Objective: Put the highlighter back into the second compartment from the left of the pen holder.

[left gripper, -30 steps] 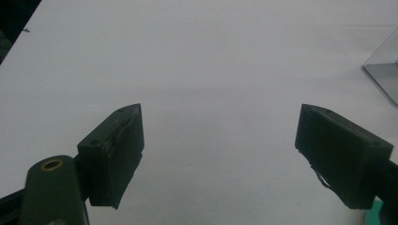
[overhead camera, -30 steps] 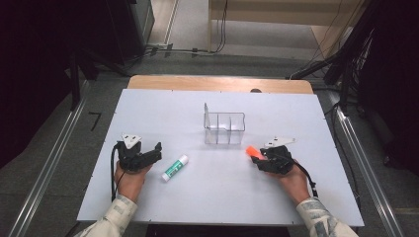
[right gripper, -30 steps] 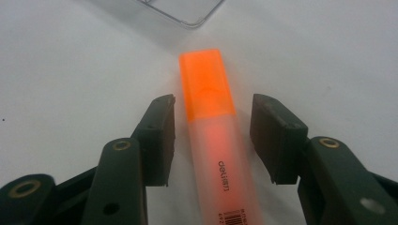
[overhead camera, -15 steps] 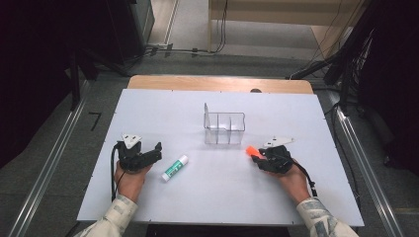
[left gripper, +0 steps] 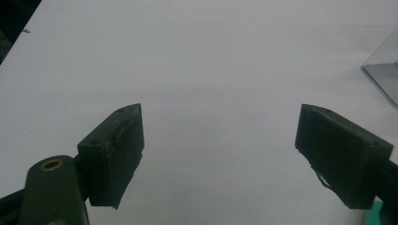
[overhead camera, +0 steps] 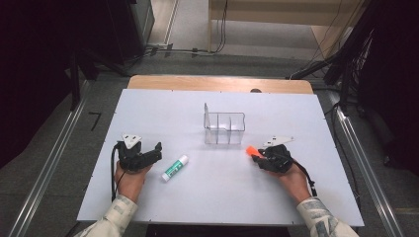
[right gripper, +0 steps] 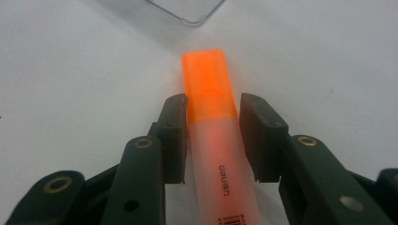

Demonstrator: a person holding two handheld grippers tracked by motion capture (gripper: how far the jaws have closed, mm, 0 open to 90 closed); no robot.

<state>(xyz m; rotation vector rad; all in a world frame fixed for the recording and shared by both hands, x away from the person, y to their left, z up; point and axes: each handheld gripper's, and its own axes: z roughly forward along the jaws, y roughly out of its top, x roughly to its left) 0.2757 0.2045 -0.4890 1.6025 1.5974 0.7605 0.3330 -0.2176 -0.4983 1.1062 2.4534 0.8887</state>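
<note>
Jaws of our right gripper (right gripper: 212,110) have just been closing around the orange highlighter (right gripper: 211,112); its left pad touches the translucent barrel, the right pad seems a sliver off. It lies flat near the white table's (overhead camera: 296,217) right edge. Our left gripper (left gripper: 220,154) gapes wide over bare surface, beside the glue stick (overhead camera: 175,167). Farther, mid-table, stands the clear, divided plastic organizer (overhead camera: 225,128), compartments empty.
</note>
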